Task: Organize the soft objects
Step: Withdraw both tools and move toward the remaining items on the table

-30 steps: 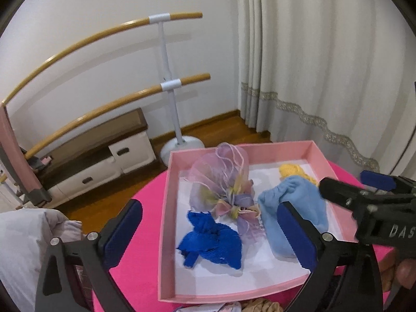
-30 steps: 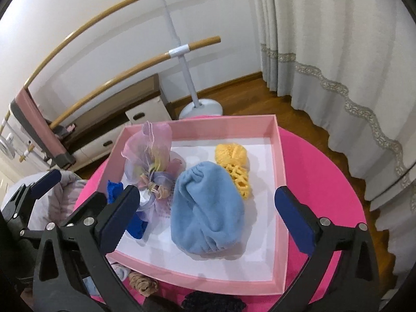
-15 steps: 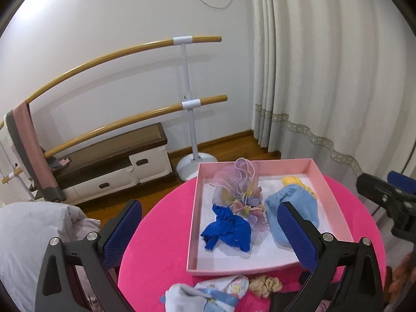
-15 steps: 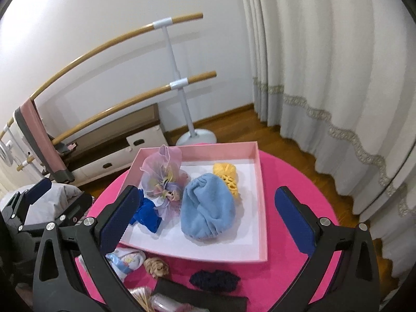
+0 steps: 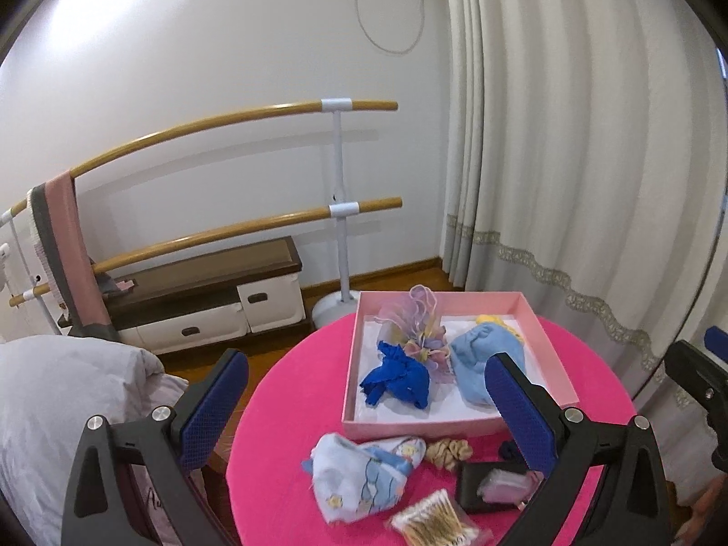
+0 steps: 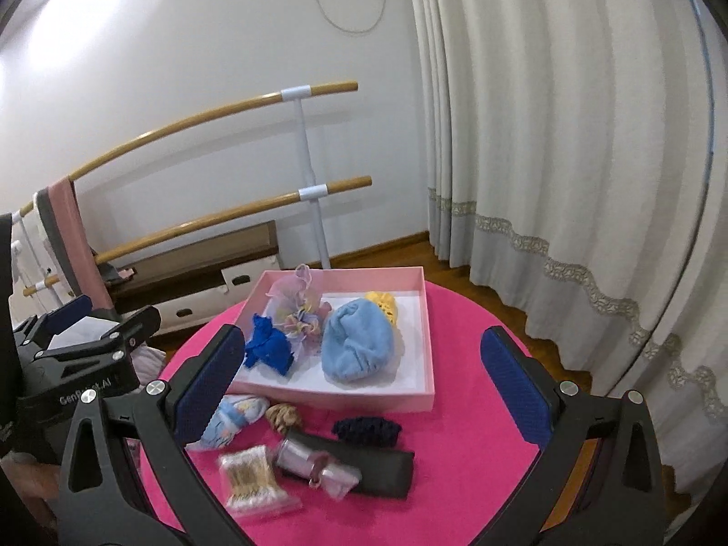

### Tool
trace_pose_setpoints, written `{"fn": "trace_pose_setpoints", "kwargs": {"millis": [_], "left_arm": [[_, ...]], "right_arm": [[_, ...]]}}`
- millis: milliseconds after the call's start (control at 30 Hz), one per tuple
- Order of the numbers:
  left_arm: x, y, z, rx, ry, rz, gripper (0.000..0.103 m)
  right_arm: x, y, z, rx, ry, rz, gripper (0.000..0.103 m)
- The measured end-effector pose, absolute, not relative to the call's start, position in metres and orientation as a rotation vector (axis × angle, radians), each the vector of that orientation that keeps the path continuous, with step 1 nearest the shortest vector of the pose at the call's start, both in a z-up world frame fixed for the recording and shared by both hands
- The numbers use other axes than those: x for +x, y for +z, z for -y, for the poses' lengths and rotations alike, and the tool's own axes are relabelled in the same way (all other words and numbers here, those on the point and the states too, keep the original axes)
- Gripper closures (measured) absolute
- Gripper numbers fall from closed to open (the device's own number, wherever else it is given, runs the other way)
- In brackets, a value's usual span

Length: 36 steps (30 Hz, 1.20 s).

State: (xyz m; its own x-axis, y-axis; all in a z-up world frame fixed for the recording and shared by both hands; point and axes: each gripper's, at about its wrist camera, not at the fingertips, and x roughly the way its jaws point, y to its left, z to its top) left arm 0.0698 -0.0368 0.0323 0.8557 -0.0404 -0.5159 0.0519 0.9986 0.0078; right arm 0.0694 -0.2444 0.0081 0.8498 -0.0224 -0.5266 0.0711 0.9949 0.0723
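A pink box (image 5: 550,341) (image 6: 425,318) on the round pink table (image 5: 295,400) (image 6: 473,418) holds a dark blue cloth (image 5: 400,380) (image 6: 268,346), a pastel organza pouch (image 5: 416,323) (image 6: 300,305), a light blue fleece item (image 5: 477,355) (image 6: 357,341) and a yellow knit piece (image 5: 491,319) (image 6: 384,302). In front of the box lie a printed baby cloth (image 5: 364,473) (image 6: 232,418), a beige scrunchie (image 5: 448,450) (image 6: 284,415) and a navy scrunchie (image 6: 366,430). My left gripper (image 5: 364,414) and right gripper (image 6: 359,391) hang open and empty above the table's near side.
A black pouch (image 6: 386,468) with a small clear packet (image 6: 318,464) and a bag of cotton swabs (image 6: 252,477) (image 5: 432,523) lie near the front edge. A ballet barre (image 5: 336,209), low cabinet (image 5: 204,300), grey bedding (image 5: 50,400) and curtains (image 5: 568,159) surround the table.
Both grippers have pulled back and up from the box, which now looks smaller and farther. The items in front of the box have come into view. Both stay open.
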Motion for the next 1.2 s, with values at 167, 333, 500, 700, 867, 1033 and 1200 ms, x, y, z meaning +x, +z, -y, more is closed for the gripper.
{"fn": "trace_pose_setpoints", "kwargs": {"millis": [167, 333, 500, 700, 867, 1033, 1200], "left_arm": [[0.021, 0.040, 0.032, 0.021, -0.043, -0.489, 0.000], [-0.022, 0.034, 0.026, 0.021, -0.041, -0.460, 0.000], [-0.056, 0.029, 0.019, -0.005, -0.043, -0.448, 0.000], [-0.089, 0.027, 0.014, 0.003, -0.039, -0.424, 0.000], [-0.113, 0.026, 0.013, 0.006, -0.043, -0.407, 0.000], [-0.128, 0.020, 0.010, 0.005, -0.046, -0.405, 0.000], [-0.132, 0.019, 0.007, 0.001, -0.043, -0.415, 0.000]], "right_arm": [[0.031, 0.016, 0.242, 0.092, -0.053, -0.509, 0.000], [-0.005, 0.020, 0.235, 0.100, -0.060, -0.481, 0.000], [-0.038, 0.026, 0.221, 0.079, -0.054, -0.443, 0.000], [-0.065, 0.028, 0.213, 0.076, -0.057, -0.412, 0.000], [-0.081, 0.026, 0.209, 0.045, -0.080, -0.397, 0.000], [-0.085, 0.020, 0.208, 0.043, -0.082, -0.413, 0.000], [-0.087, 0.017, 0.207, 0.042, -0.081, -0.419, 0.000]]}}
